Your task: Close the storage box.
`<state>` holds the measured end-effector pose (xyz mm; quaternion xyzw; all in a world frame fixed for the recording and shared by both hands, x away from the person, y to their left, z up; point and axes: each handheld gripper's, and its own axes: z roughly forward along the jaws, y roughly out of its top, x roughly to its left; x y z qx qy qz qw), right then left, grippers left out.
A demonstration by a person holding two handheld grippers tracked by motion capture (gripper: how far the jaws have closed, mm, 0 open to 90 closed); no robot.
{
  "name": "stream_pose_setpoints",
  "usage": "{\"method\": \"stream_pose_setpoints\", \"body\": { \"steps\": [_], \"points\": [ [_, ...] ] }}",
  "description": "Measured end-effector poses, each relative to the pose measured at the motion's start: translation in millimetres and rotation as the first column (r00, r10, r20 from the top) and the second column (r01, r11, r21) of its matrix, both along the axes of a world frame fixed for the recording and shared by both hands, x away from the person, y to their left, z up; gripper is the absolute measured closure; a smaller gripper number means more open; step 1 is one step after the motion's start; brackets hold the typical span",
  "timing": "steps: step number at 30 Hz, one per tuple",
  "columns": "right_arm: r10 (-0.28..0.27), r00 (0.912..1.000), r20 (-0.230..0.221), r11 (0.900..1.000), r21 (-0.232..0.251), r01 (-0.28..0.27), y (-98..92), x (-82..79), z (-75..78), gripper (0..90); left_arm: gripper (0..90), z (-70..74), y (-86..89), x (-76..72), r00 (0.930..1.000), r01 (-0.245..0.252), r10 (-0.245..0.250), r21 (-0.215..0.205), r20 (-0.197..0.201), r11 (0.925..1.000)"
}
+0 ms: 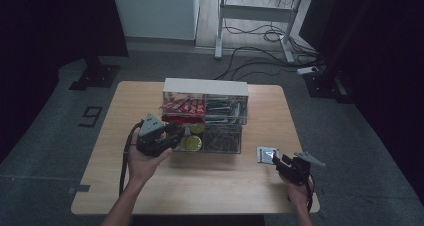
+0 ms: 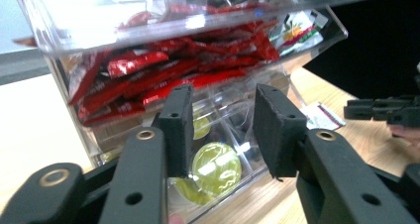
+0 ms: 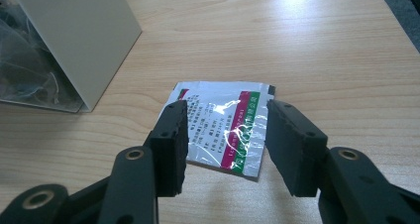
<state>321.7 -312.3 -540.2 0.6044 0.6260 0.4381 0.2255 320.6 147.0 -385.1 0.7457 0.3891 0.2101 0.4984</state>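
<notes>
The right tongs [image 3: 225, 144] are held half open over a flat foil sachet [image 3: 223, 127] that lies on the counter [image 3: 307, 45] just ahead of and slightly below their tips, with nothing gripped. The sachet's longer side runs across the gap between the jaws, so a short forward and downward dip is judged to be what the pick-up turns on. The right hand [image 1: 299, 192] is by far the nearer to it; in the high view the sachet [image 1: 266, 154] sits just beyond the right tongs [image 1: 281, 162], well apart from the left tongs [image 1: 172, 135].

The left tongs [image 2: 223, 130] stand partly open and empty at the front of a clear drawer organiser [image 2: 64, 50]. Directly ahead of them, the upper drawer is packed with red sachets [image 2: 163, 78]; below it, a lower compartment holds round yellow-green capsules [image 2: 216, 167]. To their right, the neighbouring compartments hold dark packets [image 1: 225, 108], too dim to be identified.
</notes>
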Motion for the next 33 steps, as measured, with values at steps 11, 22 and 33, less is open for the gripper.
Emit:
{"method": "stream_pose_setpoints", "body": {
  "steps": [11, 22, 33],
  "points": [
    [0.011, 0.9999, 0.009, 1.000, -0.006, -0.011, 0.1, -1.3, -0.5, 50.4, 55.0, -28.5, 8.3, -5.7, 0.9991, 0.003, -0.005, -0.042, -0.042, 0.9991],
    [0.018, 0.9998, -0.004, 1.000, -0.022, -0.018, 3.9, -0.1, -4.1, 49.8, 55.0, -63.0, 23.5, -9.2, 0.9949, -0.015, 0.009, -0.063, -0.100, 0.9979],
    [0.035, 0.9994, -0.005, 0.998, -0.045, -0.036, 11.3, 0.1, -5.7, 48.7, 54.3, -110.1, 41.8, -4.9, 0.9779, -0.071, 0.062, -0.039, -0.199, 0.9967]
  ]
}}
